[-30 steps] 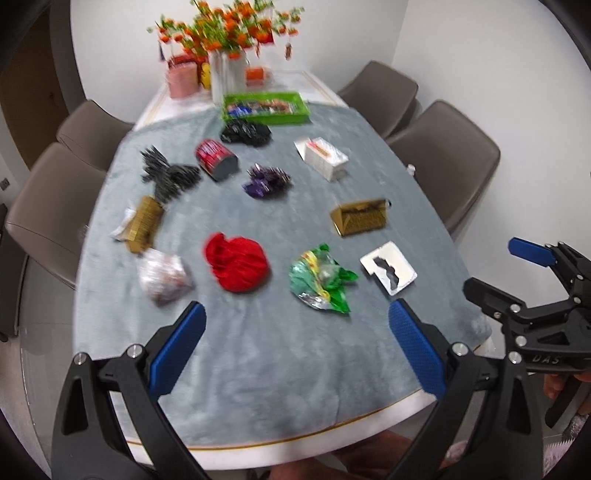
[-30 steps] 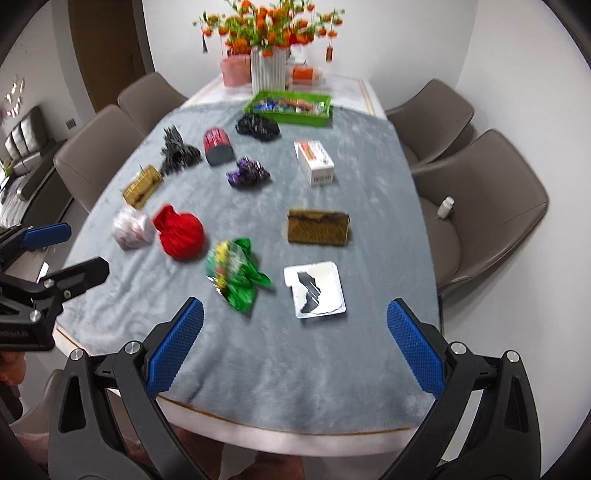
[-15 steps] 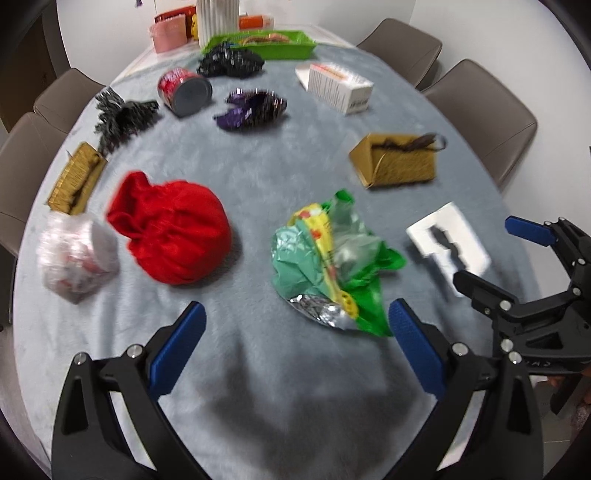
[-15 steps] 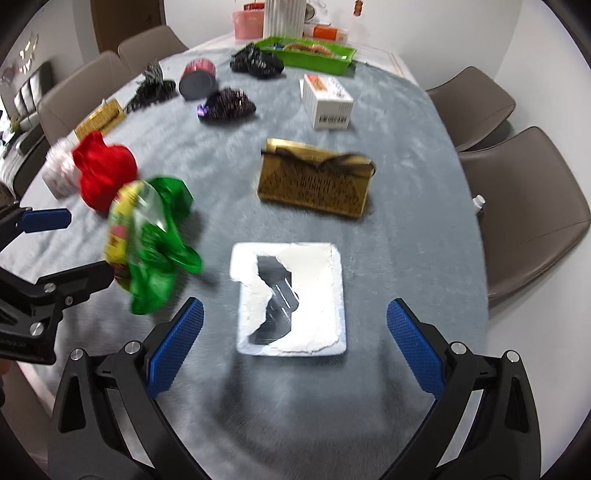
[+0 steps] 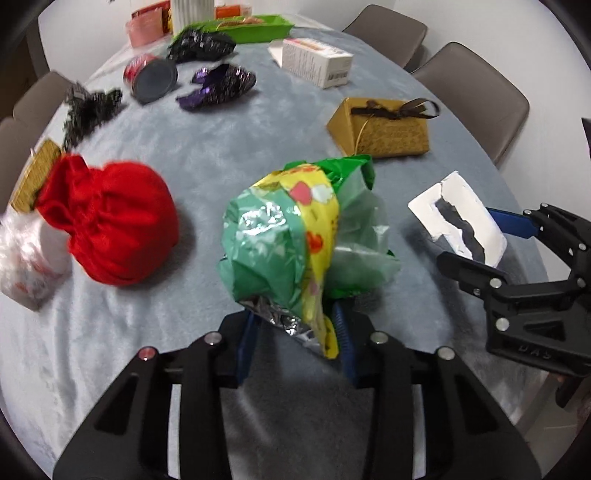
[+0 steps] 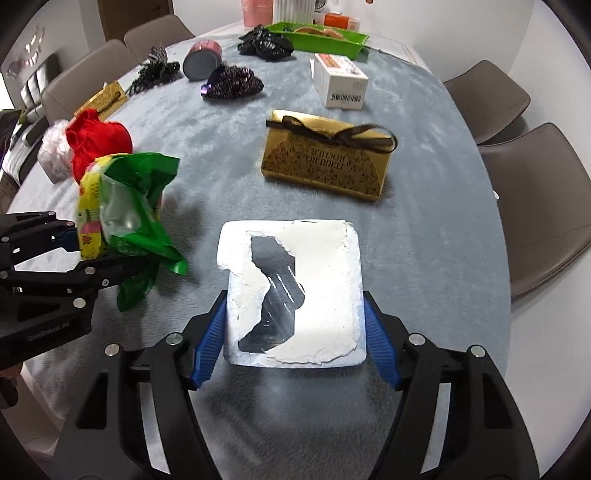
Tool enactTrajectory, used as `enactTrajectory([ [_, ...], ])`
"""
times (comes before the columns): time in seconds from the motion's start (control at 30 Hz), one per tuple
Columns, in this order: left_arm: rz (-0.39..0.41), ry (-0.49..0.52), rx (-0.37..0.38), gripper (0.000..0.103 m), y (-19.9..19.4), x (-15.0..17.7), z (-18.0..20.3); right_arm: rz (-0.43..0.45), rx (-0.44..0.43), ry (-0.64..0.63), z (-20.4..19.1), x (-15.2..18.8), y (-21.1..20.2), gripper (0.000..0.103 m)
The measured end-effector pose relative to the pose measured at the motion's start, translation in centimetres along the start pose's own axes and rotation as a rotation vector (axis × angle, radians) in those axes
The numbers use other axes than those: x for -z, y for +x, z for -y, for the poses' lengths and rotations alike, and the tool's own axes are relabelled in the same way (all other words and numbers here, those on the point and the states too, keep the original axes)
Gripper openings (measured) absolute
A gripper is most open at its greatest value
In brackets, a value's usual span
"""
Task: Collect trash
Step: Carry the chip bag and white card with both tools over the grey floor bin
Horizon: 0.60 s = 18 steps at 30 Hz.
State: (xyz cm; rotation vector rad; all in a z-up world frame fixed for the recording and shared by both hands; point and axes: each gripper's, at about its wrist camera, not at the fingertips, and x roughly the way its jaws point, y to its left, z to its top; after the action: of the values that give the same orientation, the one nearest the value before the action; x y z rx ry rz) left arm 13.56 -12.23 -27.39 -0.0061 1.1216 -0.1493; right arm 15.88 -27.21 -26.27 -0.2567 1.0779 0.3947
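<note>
A crumpled green and yellow snack bag [image 5: 280, 251] stands up off the grey tablecloth. Its foil bottom sits between the blue pads of my left gripper [image 5: 295, 339], whose jaws are closing and pressing on it. A flat white package [image 6: 325, 280] with its top torn open over a dark inside lies between the pads of my right gripper [image 6: 295, 336]. Those jaws are closing too, and both pads touch its side edges. In the left wrist view the white package [image 5: 454, 218] is tipped up in the right gripper [image 5: 487, 247].
On the cloth lie a red cloth pouch [image 5: 110, 225], a gold ribboned box [image 6: 325, 162], a white carton [image 6: 340, 81], a purple wrapper [image 6: 232, 83], a tipped can [image 6: 201, 61] and black wrappers. A green tray [image 6: 317, 35] stands at the far end. Brown chairs ring the table.
Both grippers came down to the table from above. Their wide jaws narrowed, the left around the snack bag and the right around the white package, which now tilt up.
</note>
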Motion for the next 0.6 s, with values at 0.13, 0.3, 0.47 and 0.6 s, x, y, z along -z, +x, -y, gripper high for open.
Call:
enactTrajectory([
  [0.13, 0.018, 0.012, -0.002, 0.035, -2.5, -0.3, 0.0, 0.017, 0.004, 0.016, 0.1, -0.3, -2.1, 0.066],
  [0.3, 0.045, 0.052, -0.003, 0.035, -6.5, -1.1, 0.8, 0.040, 0.010, 0.045, 0.5, 0.1, -5.6, 0.066],
  [0.47, 0.060, 0.132, 0.029, 0.035, -9.6, -1.6, 3.1, 0.068, 0.040, 0.117, 1.5, 1.3, -9.7, 0.066],
  [0.6, 0.057, 0.256, 0.104, 0.035, -11.2, -2.0, 6.6, 0.087, 0.093, 0.221, 3.1, 3.4, -12.7, 0.066],
])
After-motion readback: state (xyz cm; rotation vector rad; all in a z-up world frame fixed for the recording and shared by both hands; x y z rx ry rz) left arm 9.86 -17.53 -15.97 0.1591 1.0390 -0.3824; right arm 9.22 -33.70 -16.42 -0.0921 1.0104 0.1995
